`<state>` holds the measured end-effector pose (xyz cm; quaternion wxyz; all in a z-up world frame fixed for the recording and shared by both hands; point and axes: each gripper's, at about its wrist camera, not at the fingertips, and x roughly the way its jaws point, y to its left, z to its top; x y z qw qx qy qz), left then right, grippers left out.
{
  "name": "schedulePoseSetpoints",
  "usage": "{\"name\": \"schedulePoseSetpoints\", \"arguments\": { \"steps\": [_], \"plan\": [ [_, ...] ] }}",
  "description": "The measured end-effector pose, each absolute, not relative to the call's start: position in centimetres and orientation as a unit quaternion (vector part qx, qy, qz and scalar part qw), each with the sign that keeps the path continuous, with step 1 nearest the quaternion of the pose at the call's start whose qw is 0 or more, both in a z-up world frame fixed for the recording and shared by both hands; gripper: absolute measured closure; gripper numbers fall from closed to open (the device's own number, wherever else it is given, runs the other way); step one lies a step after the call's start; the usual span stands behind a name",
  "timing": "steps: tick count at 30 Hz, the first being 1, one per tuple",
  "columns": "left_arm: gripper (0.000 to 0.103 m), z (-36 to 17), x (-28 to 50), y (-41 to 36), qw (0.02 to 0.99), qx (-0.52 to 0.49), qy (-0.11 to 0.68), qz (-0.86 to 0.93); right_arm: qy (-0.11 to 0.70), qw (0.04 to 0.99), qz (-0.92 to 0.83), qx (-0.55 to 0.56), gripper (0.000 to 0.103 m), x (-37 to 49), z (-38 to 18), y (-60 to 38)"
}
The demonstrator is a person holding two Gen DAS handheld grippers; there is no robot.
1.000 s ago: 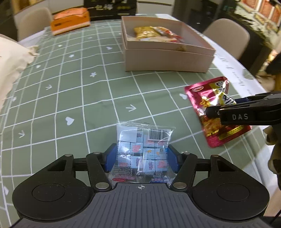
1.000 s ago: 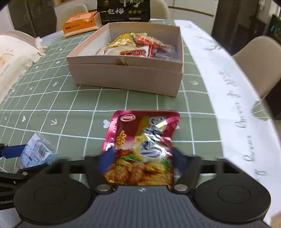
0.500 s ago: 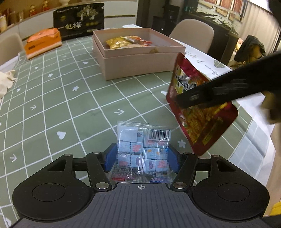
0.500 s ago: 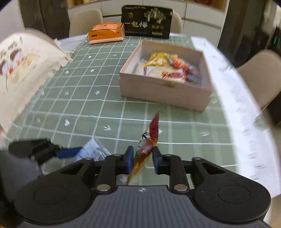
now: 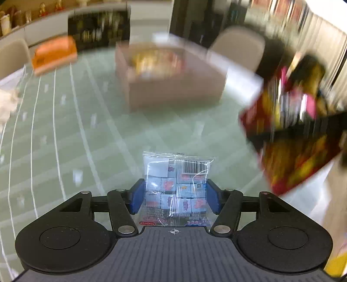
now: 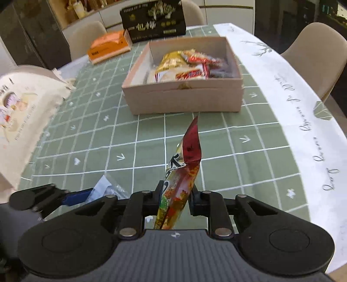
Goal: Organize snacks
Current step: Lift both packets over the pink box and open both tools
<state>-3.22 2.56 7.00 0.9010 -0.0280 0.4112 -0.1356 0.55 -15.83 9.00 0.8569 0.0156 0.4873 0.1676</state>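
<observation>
Right jaws: I am clamping my right gripper [image 6: 174, 193] hard on the red snack pouch [image 6: 184, 173]; having just been closing, the jaws are now pinching it edge-on, and it is sticking up toward 12 o'clock above the table.
Left jaws: I am holding my left gripper [image 5: 175, 196] with its blue pads [image 5: 137, 198] pressing on both sides of the clear candy packet [image 5: 176, 184], barcode facing up.
Red pouch from the left view: it is hanging blurred at 2 o'clock [image 5: 292, 134], clear of the green checked tablecloth [image 5: 86, 138].
Clear packet from the right view: it is showing at 8 o'clock [image 6: 106, 188], beside my other gripper's blue pad [image 6: 76, 198].
Snack box: the open cardboard box [image 6: 184, 102] is sitting at 12 o'clock, well apart from both packs, with yellow and red wrapped snacks [image 6: 184, 67] lying inside.
Beyond the box: an orange carton [image 6: 108, 46] is resting at 11 o'clock, with a black printed box [image 6: 153, 20] standing just beside it.
Left edge: a cream printed cloth bag [image 6: 23, 117] is lying at 9 o'clock.
</observation>
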Motion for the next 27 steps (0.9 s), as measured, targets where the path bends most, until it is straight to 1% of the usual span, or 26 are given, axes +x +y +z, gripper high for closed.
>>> {"name": "schedulePoseSetpoints", "arguments": {
  "steps": [3,5,7,9,12,15,17,21,23,27],
  "plan": [
    [0.039,13.3,-0.2,3.3,0.927,-0.056,0.346,-0.131,0.477,0.863,0.167,0.027,0.083,0.4,10.8,-17.7],
    [0.038,17.3,2.8,3.7,0.937,-0.079,0.316,-0.130,0.471,0.865,0.169,0.033,0.083,0.8,11.9,-18.9],
    [0.037,20.4,6.4,3.4,0.942,-0.075,0.302,-0.125,0.461,0.870,0.172,0.030,0.083,1.4,12.9,-19.7],
    [0.037,21.8,10.1,2.7,0.939,-0.074,0.309,-0.134,0.452,0.874,0.174,0.030,0.083,2.3,13.7,-20.5],
    [0.039,21.5,15.3,2.5,0.930,-0.090,0.329,-0.139,0.449,0.877,0.170,0.031,0.083,3.5,14.0,-21.4],
    [0.040,21.3,16.2,3.0,0.934,-0.109,0.317,-0.127,0.450,0.877,0.167,0.033,0.083,4.2,13.8,-22.6],
    [0.040,20.9,15.0,4.0,0.938,-0.130,0.298,-0.118,0.454,0.874,0.167,0.041,0.083,4.6,13.5,-23.5],
    [0.040,19.3,11.3,6.2,0.934,-0.147,0.312,-0.093,0.461,0.870,0.171,0.047,0.083,5.8,13.2,-24.3],
    [0.040,17.5,9.0,7.0,0.926,-0.160,0.333,-0.081,0.450,0.872,0.187,0.047,0.083,6.4,13.9,-23.7],
    [0.040,14.3,5.8,7.9,0.905,-0.199,0.370,-0.062,0.395,0.885,0.238,0.068,0.083,9.8,17.7,-20.7]
  ]
}}
